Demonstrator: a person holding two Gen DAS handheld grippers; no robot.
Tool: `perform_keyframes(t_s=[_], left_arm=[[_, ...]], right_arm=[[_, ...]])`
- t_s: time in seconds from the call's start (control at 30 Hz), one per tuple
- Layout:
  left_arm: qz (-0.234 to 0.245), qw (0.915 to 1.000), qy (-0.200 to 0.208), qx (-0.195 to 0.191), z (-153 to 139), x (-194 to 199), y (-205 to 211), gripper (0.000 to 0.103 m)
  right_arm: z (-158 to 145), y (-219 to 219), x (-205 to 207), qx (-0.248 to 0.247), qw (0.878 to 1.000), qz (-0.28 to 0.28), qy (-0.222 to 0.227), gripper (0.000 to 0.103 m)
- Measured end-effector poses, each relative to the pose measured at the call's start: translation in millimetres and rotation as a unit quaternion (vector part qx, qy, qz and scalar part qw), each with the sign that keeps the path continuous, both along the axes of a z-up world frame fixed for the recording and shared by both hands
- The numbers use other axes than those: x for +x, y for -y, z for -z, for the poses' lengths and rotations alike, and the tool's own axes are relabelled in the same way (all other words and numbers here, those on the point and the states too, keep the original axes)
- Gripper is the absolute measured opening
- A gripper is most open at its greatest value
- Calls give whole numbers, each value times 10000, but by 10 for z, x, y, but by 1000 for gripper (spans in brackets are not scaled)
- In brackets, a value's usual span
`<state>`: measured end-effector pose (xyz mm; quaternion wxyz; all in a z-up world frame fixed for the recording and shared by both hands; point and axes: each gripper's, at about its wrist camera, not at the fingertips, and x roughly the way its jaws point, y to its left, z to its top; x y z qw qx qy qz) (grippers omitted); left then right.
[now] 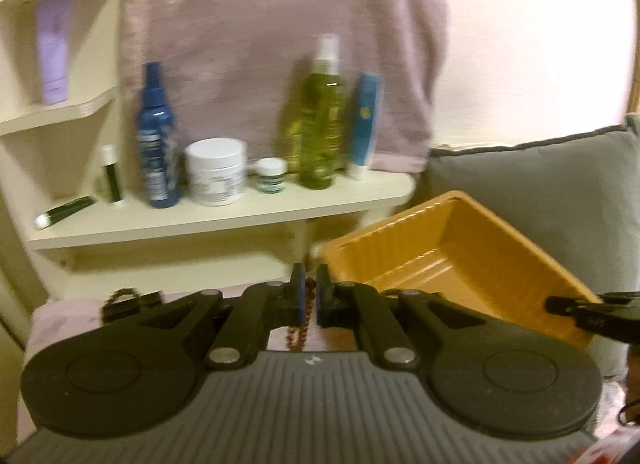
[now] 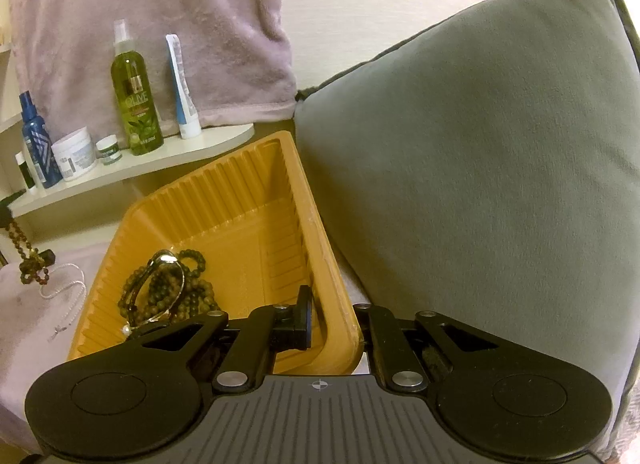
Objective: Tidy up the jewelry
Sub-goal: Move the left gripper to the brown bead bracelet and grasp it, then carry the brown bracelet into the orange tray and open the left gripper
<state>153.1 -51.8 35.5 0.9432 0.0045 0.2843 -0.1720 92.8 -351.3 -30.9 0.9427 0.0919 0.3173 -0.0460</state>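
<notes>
My left gripper [image 1: 309,284] is shut on a strand of brown beads [image 1: 305,326], which hangs down between its fingers. The view is blurred. The same strand [image 2: 30,260] dangles at the left edge of the right wrist view, above a pink cloth [image 2: 28,316]. To its right, an orange ribbed tray [image 1: 400,248] sits tilted against a cushion. My right gripper [image 2: 334,320] is shut on the tray's near right rim [image 2: 316,232], one finger inside and one outside. Green bead strands [image 2: 196,288] and a metal bangle [image 2: 168,260] lie in the tray. A thin white chain [image 2: 68,284] lies on the cloth.
A grey cushion [image 2: 480,164] stands right of the tray. A cream shelf [image 1: 224,220] behind carries a blue spray bottle [image 1: 156,136], a white jar [image 1: 216,170], an olive bottle [image 1: 320,116] and a tube. A pink towel [image 1: 272,24] hangs above it. A dark beaded item [image 1: 120,300] lies on the cloth.
</notes>
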Motion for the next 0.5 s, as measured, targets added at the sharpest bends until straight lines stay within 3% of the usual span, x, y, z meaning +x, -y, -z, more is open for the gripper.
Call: perform_keyframes(t_s=[0.5], left_arm=[[929, 9951, -200, -266, -3, -87, 672, 4]], right_arm=[[-1, 13, -7, 88, 10000, 5, 23, 8]])
